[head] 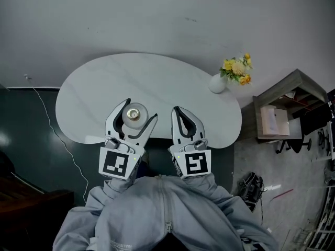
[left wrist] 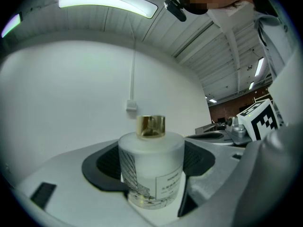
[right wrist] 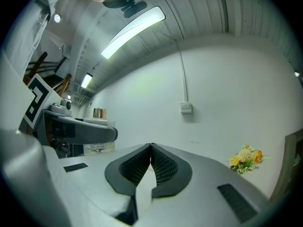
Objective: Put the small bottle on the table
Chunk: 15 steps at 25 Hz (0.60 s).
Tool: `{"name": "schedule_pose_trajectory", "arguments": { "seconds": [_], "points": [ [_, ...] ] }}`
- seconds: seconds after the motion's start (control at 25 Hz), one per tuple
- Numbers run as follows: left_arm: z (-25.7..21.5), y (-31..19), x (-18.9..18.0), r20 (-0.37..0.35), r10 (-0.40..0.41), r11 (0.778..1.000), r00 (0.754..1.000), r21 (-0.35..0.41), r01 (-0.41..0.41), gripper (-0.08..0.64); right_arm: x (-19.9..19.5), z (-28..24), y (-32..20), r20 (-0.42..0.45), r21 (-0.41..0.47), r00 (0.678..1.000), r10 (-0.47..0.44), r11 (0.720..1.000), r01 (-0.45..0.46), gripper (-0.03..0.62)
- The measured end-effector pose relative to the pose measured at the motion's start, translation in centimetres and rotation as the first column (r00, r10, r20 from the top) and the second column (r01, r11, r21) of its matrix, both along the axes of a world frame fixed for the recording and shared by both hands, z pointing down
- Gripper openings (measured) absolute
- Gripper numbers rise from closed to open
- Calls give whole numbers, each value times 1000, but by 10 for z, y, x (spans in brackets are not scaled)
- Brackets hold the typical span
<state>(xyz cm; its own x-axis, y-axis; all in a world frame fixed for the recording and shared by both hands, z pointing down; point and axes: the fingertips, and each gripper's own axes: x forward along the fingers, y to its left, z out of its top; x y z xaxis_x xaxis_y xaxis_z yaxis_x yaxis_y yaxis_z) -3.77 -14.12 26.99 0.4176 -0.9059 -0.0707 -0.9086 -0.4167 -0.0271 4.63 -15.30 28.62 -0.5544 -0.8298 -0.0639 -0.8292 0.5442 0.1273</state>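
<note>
Left tongs (head: 141, 109) gripped the small bottle (head: 135, 114), frosted white with a gold cap, upright between their pads over the near edge of the table (head: 157, 75); whether it touched the top could not be told. Right tongs (head: 176, 110) were clenched on nothing just beside. The pale, rounded table carried a vase of yellow flowers (head: 230, 75) at its far right, by a grey wall (head: 131, 20). A wooden shelf unit (head: 285, 106) stood to the right.

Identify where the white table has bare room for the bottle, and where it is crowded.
The table is bare from its left end across the middle, ahead of the left gripper holding the small bottle and the right gripper. Only the right end is occupied, by the flower vase.
</note>
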Motion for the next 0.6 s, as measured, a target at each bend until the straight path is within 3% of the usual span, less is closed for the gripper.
{"name": "schedule_pose_trajectory", "arguments": {
  "seconds": [0.32,0.6],
  "points": [
    [3,-57,-15,8,61,998,998,10,-61,334,-31,-2,-50,15,20,999,29,999,-30,26],
    [10,-93,-31,5,131,991,991,10,-131,334,-43,8,-78,23,9,994,106,994,-106,26]
  ]
}}
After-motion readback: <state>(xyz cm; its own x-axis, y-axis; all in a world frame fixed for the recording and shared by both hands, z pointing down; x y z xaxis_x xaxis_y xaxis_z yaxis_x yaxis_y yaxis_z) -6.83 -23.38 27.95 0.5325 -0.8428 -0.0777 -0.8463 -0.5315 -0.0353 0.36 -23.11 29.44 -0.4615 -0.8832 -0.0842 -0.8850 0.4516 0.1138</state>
